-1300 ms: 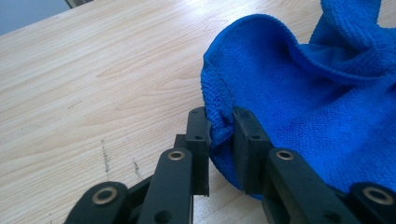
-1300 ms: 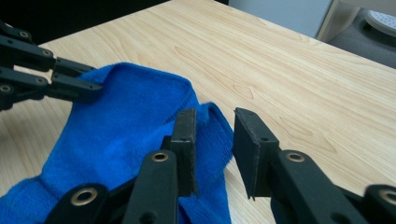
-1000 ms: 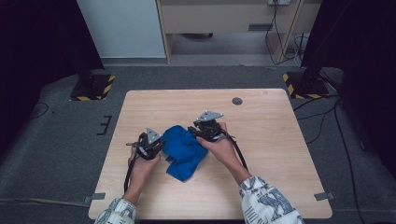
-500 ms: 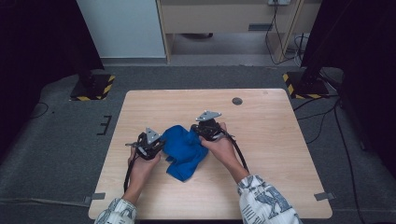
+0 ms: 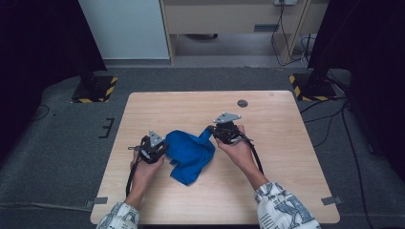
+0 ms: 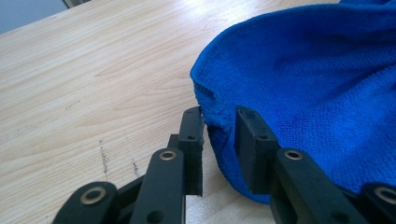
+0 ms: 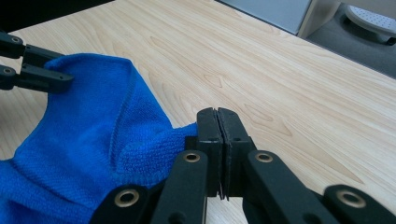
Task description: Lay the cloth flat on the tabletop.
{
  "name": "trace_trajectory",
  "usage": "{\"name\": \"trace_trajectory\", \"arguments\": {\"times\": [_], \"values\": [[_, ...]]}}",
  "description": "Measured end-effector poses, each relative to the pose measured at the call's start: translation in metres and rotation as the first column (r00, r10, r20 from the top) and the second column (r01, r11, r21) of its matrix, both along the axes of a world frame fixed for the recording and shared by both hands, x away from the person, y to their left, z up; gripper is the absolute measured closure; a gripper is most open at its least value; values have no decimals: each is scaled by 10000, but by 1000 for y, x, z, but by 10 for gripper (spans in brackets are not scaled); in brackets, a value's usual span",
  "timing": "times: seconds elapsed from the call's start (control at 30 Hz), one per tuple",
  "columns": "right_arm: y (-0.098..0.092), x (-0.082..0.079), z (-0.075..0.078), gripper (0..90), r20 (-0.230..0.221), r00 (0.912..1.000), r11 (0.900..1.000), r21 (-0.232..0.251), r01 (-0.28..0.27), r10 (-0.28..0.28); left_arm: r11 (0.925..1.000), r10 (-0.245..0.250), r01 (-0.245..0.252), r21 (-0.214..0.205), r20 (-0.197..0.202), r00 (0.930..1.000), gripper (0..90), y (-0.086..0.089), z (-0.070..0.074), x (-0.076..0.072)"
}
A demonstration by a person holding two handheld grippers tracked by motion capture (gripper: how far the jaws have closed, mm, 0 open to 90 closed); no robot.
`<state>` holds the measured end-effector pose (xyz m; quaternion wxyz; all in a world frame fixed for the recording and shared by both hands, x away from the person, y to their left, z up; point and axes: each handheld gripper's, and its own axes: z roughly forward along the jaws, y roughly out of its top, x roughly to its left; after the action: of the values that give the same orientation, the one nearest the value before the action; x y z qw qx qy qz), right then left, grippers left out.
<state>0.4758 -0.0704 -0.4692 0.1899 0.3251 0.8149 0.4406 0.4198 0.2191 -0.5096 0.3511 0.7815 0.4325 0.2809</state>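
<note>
- High view: a crumpled blue terry cloth (image 5: 190,155) lies at the centre of the light wooden table (image 5: 277,124), slightly below mid-frame. The left gripper (image 5: 160,149) sits at the cloth's left edge; the right gripper (image 5: 212,131) sits at the cloth's upper right corner, which is drawn up toward it. A small dark round disc (image 5: 242,103) lies on the table in the upper centre, well apart from the cloth.
- Left gripper view: the black jaws stand slightly spread, rising from the bottom centre. The cloth's hemmed edge (image 6: 212,100) lies between the fingertips, and the cloth covers the right half of the frame. The jaws have just been opening a little.
- Right gripper view: the jaws are pressed together at the lower centre, pinching a corner of the cloth, which spreads across the lower left. The left gripper appears in the upper left, at the cloth's far edge.
</note>
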Motion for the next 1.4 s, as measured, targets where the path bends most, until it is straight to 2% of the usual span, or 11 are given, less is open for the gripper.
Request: {"name": "trace_trajectory", "arguments": {"times": [0.07,0.17,0.27,0.33,0.4,0.67,0.77,0.9,1.2,1.33,1.4], "values": [[-2,-1,0,889,-21,10000,10000,-15,6,-6,10000,8,-8,-40,86,10000,729,0,1,0],[-4,-2,0,889,-29,10000,10000,-15,43,-43,10000,40,-39,-68,108,9999,789,1,1,1],[-8,-3,1,890,17,10000,10000,20,95,-95,9991,131,-119,-409,280,9995,837,5,5,0],[-11,-4,3,890,36,9999,9999,1,159,-159,9977,101,-83,-666,269,9996,855,6,8,0],[-14,-4,4,889,28,9998,9999,-19,172,-172,9972,74,-56,-746,242,9997,863,6,10,0],[-43,-8,14,890,167,9985,9986,108,515,-517,9958,-317,346,-849,355,9989,876,-1,23,1],[-56,-10,20,890,195,9976,9974,283,663,-668,9927,-447,481,-1104,337,9984,878,-4,30,3],[-72,-12,27,890,277,9958,9947,565,857,-874,9900,-648,692,-1229,396,9971,878,-13,40,7],[-107,-16,36,889,311,9876,9841,943,1504,-1539,9878,-1182,1233,-951,579,9913,878,-40,65,14],[-116,-17,38,890,284,9855,9810,1049,1633,-1671,9867,-1346,1390,-845,550,9894,878,-47,71,16],[-124,-17,38,890,298,9834,9785,1094,1748,-1791,9851,-1438,1463,-899,346,9890,878,-54,74,21]]}}
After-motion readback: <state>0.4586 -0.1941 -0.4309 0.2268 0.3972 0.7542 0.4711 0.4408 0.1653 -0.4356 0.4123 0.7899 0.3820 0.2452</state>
